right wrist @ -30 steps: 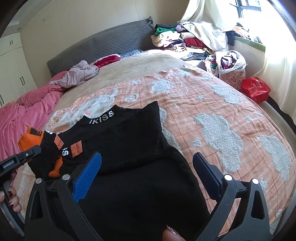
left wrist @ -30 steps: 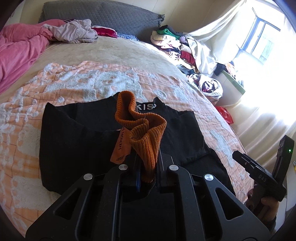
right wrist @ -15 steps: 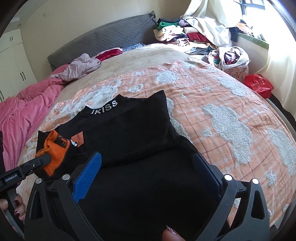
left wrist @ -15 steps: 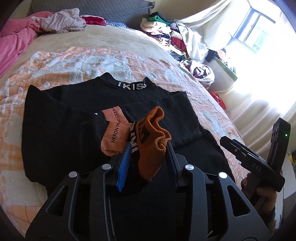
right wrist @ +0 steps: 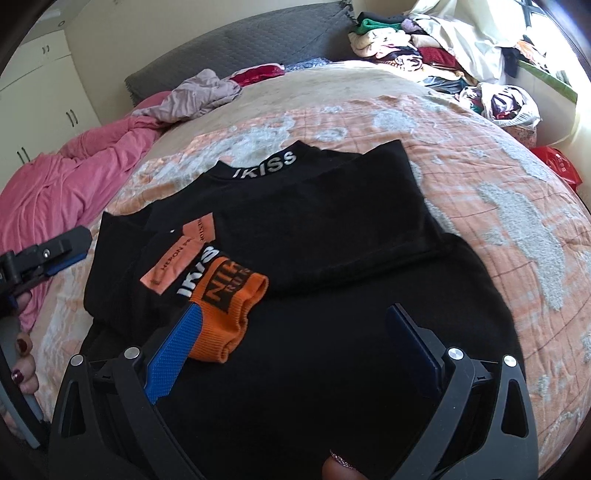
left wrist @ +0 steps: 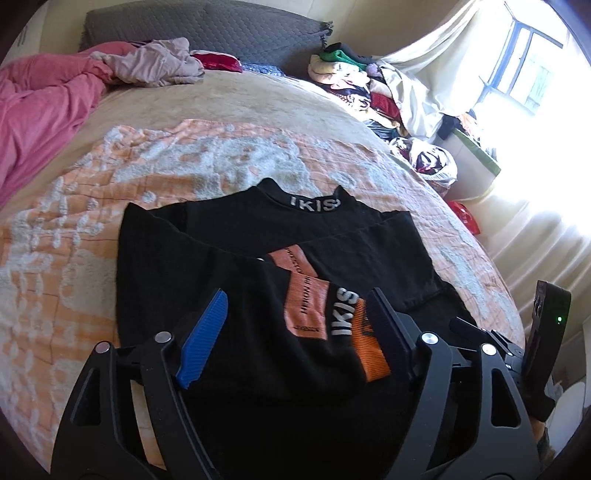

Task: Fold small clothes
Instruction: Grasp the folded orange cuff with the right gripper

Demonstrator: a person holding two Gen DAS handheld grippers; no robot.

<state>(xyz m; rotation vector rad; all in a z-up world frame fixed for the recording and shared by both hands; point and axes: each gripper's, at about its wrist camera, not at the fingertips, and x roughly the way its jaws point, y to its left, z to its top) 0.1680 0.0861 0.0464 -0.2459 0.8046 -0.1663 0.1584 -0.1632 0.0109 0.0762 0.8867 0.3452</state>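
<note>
Left gripper: jaws spread wide, just opened, nothing clamped. Black top lay flat across centre frame on the orange bedspread, orange cuff folded onto it at lower left. Right gripper: jaws apart, probably hovering just over the black cloth.

A lived-in home bedroom: a bed spread with a peach-and-white patterned blanket, a grey quilted headboard behind it, a rumpled pink duvet to one side, white wardrobe doors along the wall, heaps of unfolded clothes by the curtained window, bright with daylight.
</note>
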